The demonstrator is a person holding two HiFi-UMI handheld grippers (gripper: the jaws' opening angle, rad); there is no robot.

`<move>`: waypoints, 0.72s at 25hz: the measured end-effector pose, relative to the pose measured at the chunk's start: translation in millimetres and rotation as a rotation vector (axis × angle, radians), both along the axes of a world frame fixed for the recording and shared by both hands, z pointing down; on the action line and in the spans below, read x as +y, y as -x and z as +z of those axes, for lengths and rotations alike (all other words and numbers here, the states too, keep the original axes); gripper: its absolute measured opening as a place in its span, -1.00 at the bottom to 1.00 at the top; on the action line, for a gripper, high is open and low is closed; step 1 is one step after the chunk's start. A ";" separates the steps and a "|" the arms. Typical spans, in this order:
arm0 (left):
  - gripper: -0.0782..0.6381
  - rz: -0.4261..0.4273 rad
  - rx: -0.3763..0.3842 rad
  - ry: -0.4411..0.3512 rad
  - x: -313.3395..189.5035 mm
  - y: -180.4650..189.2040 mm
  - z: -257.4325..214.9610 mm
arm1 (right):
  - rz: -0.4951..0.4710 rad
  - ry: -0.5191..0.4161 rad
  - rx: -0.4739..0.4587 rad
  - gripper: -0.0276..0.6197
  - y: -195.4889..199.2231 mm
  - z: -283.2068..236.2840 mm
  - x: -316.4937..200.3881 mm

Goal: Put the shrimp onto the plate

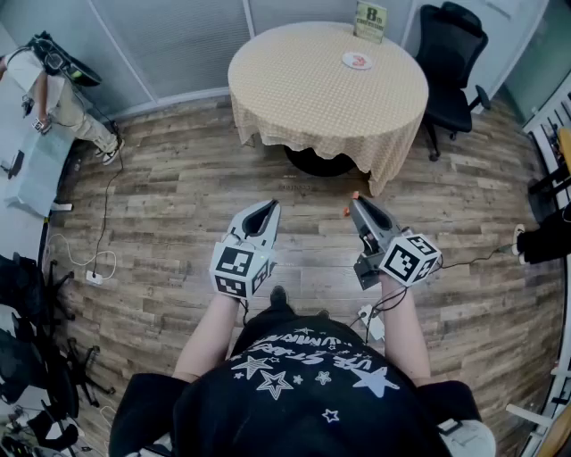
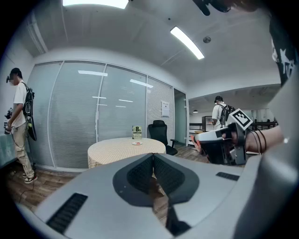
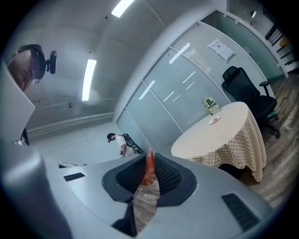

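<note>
**Office room with a wood floor: shrimp in the grip, plate far away**

Wood planks cover the floor [image 1: 178,196] of this room, and glass walls stand at the far side. A round table [image 1: 303,89] with a checked cloth stands far from the person holding the grippers. A small white plate [image 1: 358,61] sits on the far right part of the table, near a little sign [image 1: 370,20]. It has something red on it, too small to tell what. A black chair [image 1: 451,62] is to the right of the table.

The right gripper [image 3: 149,161] is clamped on the shrimp [image 3: 150,170]. The shrimp is orange, thin and long, and it stands up between the two jaws with its pointed end poking out past them. It looks small and soft, so a hard squeeze might squash it.

The left gripper [image 2: 153,156] has its jaws pressed together with nothing between them. It is held up just left of the right one.

I think the picking up is done and the carrying is the step now. Both grippers are over the floor, well apart from the table. Next, the right gripper needs to go forward to the table, come down over the plate, and open there.
</note>
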State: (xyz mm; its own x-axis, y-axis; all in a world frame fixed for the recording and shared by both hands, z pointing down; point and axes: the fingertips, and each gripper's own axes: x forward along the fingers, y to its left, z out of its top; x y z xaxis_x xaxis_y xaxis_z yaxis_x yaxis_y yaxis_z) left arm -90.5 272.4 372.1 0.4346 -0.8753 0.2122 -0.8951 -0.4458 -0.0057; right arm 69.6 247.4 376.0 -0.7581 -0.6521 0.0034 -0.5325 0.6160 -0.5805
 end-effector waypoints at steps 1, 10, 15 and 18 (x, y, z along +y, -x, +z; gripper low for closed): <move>-0.75 -0.002 0.001 0.000 -1.5 0.4 -0.7 | 0.001 -0.003 0.008 -0.70 0.1 -0.6 -0.9; -0.75 0.012 0.004 0.003 -10.8 -3.6 -0.8 | 0.017 -0.003 0.046 -0.70 -0.9 0.5 -8.4; -0.75 0.023 0.010 0.003 -16.8 -4.8 0.6 | 0.017 -0.007 0.058 -0.70 1.8 -0.1 -12.8; -0.75 0.024 0.012 0.003 -20.3 -3.3 2.6 | 0.018 -0.003 0.066 -0.70 2.9 1.6 -15.1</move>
